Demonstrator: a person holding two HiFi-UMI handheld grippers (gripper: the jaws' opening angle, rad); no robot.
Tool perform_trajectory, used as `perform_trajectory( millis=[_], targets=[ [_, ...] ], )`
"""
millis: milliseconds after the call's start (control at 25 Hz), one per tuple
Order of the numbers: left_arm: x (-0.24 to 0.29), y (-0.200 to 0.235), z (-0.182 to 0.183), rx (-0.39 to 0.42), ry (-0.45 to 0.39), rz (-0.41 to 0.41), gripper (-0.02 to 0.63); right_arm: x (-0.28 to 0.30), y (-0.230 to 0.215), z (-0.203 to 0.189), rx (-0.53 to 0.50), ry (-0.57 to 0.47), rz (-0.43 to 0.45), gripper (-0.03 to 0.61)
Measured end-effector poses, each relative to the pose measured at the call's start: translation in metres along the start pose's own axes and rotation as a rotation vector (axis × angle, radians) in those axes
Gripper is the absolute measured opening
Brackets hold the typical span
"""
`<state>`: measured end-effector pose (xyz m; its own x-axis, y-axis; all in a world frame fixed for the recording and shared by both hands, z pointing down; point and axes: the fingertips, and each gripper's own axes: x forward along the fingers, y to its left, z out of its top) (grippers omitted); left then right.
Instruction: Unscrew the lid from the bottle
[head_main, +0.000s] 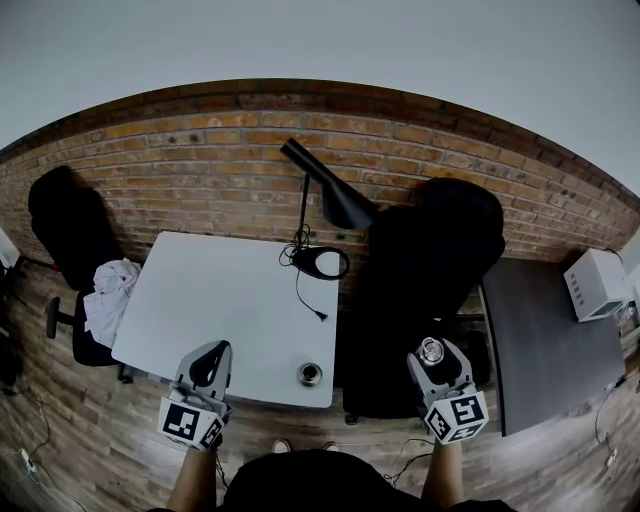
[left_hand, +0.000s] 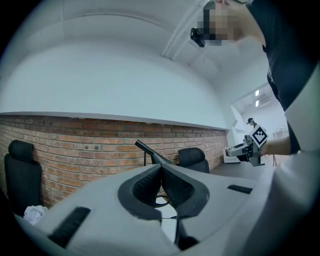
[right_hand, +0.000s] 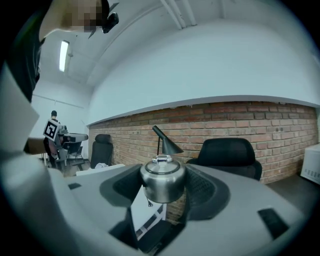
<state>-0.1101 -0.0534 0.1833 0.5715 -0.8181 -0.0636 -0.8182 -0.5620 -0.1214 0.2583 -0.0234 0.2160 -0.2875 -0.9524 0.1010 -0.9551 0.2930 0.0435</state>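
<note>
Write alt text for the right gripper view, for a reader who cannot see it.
The right gripper holds a round steel lid with a loop handle between its jaws. Behind it are a brick wall, a black lamp and a black office chair.

Field notes: we wear a black, short-sleeved top (head_main: 310, 485). Both the left gripper (head_main: 214, 350) and the right gripper (head_main: 433, 352) have pale grey moulded shells lined with black ribbed pads (left_hand: 145, 186). Each carries a white cube (head_main: 192, 422) printed with black square markers.
</note>
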Motion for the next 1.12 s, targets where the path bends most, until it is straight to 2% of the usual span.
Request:
perform_trajectory(
  millis=[520, 1120],
  targets=[
    [-0.007, -0.016, 0.008, -0.015, -0.018, -0.018, 0.023, -0.012, 0.022, 0.016, -0.016, -0.019, 0.042, 0.272],
    [-0.021, -0.021, 0.003, -0.022, -0.02, -0.031, 0.023, -0.02, 0.049, 0.009, -0.025, -0.012, 0.056, 0.27]
  ],
)
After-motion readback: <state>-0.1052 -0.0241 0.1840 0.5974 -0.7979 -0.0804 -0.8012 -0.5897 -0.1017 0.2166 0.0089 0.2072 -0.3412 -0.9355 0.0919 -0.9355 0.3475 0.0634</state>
